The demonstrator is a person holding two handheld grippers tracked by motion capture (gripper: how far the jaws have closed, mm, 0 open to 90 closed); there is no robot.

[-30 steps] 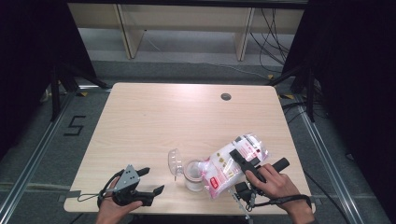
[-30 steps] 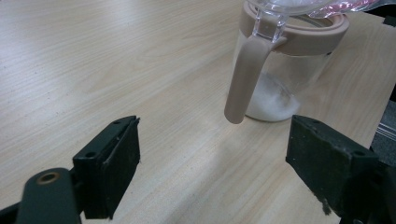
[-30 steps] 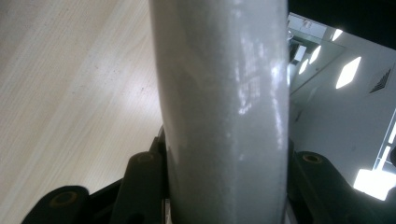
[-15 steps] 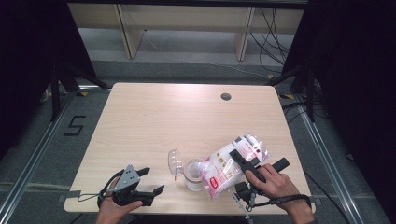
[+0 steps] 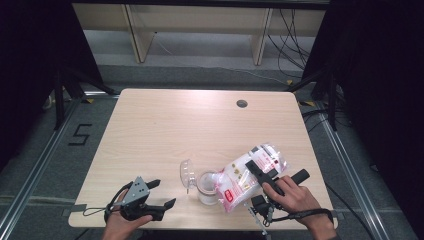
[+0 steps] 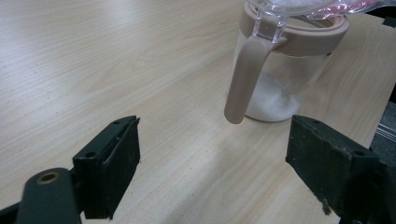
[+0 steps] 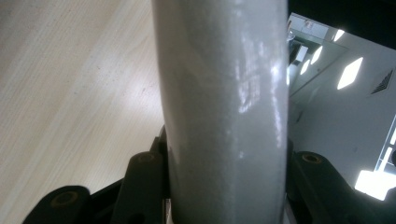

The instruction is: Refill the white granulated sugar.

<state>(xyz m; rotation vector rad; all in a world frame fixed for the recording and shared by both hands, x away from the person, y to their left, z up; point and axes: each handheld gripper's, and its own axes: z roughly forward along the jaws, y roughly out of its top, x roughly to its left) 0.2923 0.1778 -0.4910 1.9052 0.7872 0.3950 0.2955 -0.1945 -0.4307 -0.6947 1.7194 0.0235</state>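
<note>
A: What step does the figure show?

B: Pouring, by my reading. The right gripper [image 5: 255,170] clamps a clear bag [image 5: 247,175] of white grains with pink print, tilted so its lower end meets the mouth of a jar [image 5: 206,187]. The jar stands near the desk's [image 5: 165,130] front edge, about midway along it, with its clear hinged lid [image 5: 187,173] flipped open on the side away from the bag.

A: And the claws?

B: In the right gripper view the jaws sit pressed against both flanks of the bag [image 7: 224,107], so that claw is closed on it. The left gripper [image 5: 157,195] rests by the front left corner, its jaws wide with nothing between them; in its own view the jar [image 6: 285,65] stands just ahead, its beige rim band and a little white powder at the bottom showing.

A: How far along is it?

B: Early, judging by the thin layer in the jar.

A: What does the next move call for?

B: Probably a steeper tilt of the bag while keeping its opening over the jar's mouth; the free claw could steady the jar against tipping.
</note>
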